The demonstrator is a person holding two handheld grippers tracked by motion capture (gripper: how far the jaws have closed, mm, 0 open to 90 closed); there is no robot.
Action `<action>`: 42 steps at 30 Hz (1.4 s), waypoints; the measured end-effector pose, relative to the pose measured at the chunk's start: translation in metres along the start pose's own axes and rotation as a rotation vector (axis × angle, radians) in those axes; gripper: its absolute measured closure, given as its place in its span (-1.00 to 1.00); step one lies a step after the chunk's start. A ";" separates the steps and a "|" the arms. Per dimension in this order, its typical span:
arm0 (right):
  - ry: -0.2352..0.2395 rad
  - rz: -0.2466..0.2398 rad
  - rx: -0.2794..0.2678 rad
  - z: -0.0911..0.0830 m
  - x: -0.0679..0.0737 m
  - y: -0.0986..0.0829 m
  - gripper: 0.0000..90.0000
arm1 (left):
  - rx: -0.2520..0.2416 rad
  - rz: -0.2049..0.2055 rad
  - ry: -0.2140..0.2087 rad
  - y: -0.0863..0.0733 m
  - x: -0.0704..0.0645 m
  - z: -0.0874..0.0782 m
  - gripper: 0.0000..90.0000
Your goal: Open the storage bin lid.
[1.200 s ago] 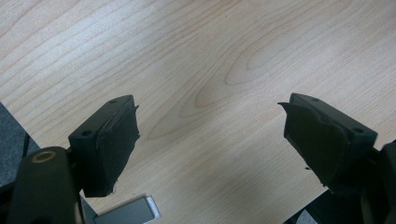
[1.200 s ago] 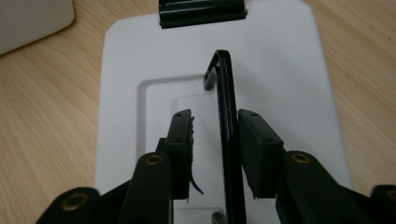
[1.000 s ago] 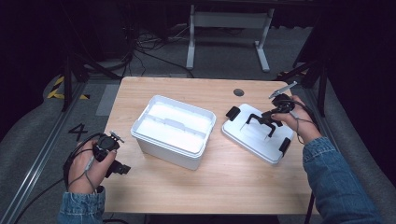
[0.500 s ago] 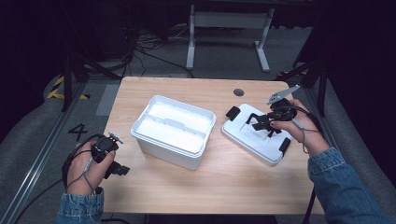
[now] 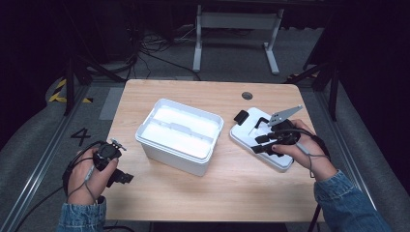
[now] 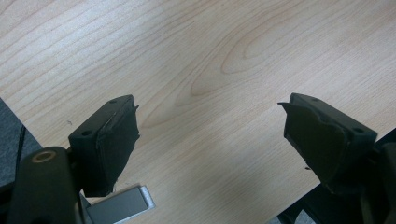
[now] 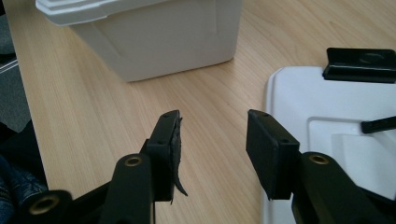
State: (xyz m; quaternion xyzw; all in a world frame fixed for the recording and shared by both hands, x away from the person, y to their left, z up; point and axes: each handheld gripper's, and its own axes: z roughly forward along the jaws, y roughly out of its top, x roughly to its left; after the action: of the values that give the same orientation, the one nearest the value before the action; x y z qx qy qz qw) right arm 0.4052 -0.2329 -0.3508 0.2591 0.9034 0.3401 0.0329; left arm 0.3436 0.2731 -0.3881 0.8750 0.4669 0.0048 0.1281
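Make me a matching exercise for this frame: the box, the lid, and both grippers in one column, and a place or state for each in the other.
Things:
1. white box
2. lid
3. left gripper
4. right gripper

Places or states:
A. flat on the table, black latch at its far end
B. open, over bare wood at the near left corner
C. mid-table, uncovered
D. open, at the near edge of the lid

Pairs: 1-C, 2-A, 3-B, 4-D

Light wooden table (image 5: 193, 193). White open bin (image 5: 180, 135) at centre; white lid (image 5: 258, 140) lying flat at 3 o'clock, just apart.
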 end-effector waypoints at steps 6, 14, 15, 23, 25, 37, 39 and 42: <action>0.010 -0.003 -0.002 0.006 0.012 -0.003 0.23 | 0.001 -0.008 -0.001 0.001 -0.001 0.001 -0.59; 0.022 -0.009 0.014 0.021 0.026 -0.008 0.22 | 0.003 0.009 0.002 0.003 0.000 0.000 -0.59; 0.027 -0.009 0.017 0.023 0.027 -0.009 0.21 | 0.004 0.008 0.000 0.003 0.000 0.000 -0.59; 0.061 -0.015 0.030 0.039 0.039 -0.018 0.20 | 0.007 0.006 0.001 0.002 0.000 0.001 -0.59; 0.066 -0.007 0.017 0.042 0.041 -0.021 0.19 | 0.007 0.000 -0.001 0.002 0.000 0.002 -0.59; 0.073 -0.004 0.067 0.064 0.046 -0.032 0.14 | 0.009 0.007 -0.002 0.003 0.000 0.002 -0.59; 0.071 -0.006 0.068 0.067 0.046 -0.033 0.13 | 0.010 0.007 -0.002 0.003 0.000 0.002 -0.59; 0.068 -0.029 0.109 0.074 0.048 -0.034 0.11 | 0.006 0.012 0.003 0.003 -0.001 0.002 -0.59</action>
State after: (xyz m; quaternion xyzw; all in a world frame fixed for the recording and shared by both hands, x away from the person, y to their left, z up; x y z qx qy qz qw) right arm 0.3655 -0.1866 -0.4238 0.2356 0.9248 0.2986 -0.0071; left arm 0.3460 0.2702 -0.3892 0.8782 0.4617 0.0055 0.1247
